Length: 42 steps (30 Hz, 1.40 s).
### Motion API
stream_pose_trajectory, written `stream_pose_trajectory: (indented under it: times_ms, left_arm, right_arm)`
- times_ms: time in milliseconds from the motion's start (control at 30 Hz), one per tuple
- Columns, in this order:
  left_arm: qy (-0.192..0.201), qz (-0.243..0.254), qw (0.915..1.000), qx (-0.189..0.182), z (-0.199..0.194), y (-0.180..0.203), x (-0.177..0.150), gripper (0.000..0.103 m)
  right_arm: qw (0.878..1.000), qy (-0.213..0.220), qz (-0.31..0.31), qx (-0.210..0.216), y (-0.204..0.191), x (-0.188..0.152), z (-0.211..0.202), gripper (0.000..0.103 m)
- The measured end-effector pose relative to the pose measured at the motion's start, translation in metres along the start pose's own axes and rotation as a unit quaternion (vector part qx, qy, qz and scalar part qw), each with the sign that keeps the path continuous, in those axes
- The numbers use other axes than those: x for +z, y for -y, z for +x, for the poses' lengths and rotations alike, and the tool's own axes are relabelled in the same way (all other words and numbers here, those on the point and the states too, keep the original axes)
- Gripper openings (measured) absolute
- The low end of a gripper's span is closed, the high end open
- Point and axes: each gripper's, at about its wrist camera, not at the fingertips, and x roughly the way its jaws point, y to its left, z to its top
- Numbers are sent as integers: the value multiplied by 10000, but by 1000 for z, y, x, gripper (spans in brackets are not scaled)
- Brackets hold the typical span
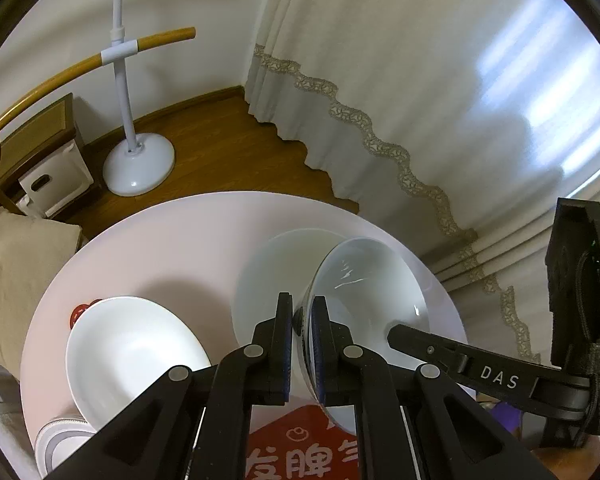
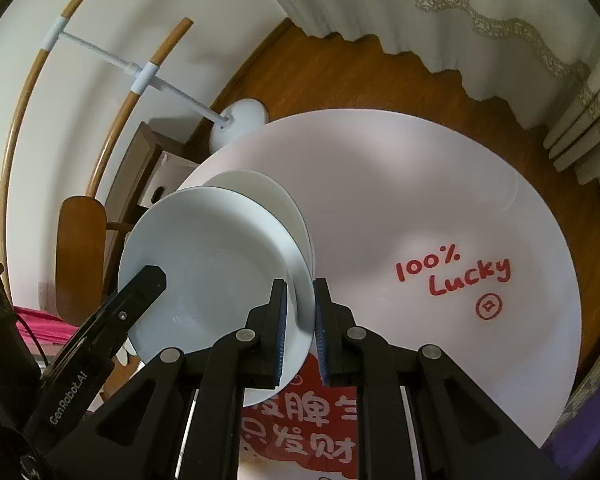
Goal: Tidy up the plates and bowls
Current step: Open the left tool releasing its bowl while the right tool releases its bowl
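With my left gripper [image 1: 302,316] pinching the bowl [image 1: 364,300] rim and my right gripper [image 2: 300,304] clamped on the white plate [image 2: 216,272] edge—both above the round table [image 2: 420,200]—I'd lower each level, slowly, onto its matching stack.

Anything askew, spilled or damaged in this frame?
No spill or breakage shows. The left gripper holds a bowl by its rim, tipped on edge above a plate. The right gripper holds another plate, tilted, by its rim. Both are simply mid-carry.
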Motion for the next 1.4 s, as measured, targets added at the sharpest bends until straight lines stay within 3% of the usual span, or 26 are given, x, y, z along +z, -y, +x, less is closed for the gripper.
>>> stream_pose_trajectory:
  times_ms: [400, 967, 1167, 1267, 1400]
  left_arm:
    - [-150, 27, 9997, 173, 21, 14, 11, 5]
    - [-499, -180, 9979, 372, 45, 12, 30, 7]
    - [-447, -321, 9977, 403, 33, 10, 35, 14]
    - [-357, -462, 9972, 459, 20, 4, 28, 29]
    - [-241, -593, 9964, 549, 3, -2, 15, 30]
  right_arm:
    - [9995, -112, 285, 29, 9, 2, 22, 14]
    - [9999, -92, 110, 58, 4, 13, 33, 10]
    - [9999, -88, 78, 14, 2, 13, 34, 11]
    - [9999, -98, 75, 41, 1, 12, 34, 15]
    - [9999, -111, 3, 2, -3, 10, 33, 15]
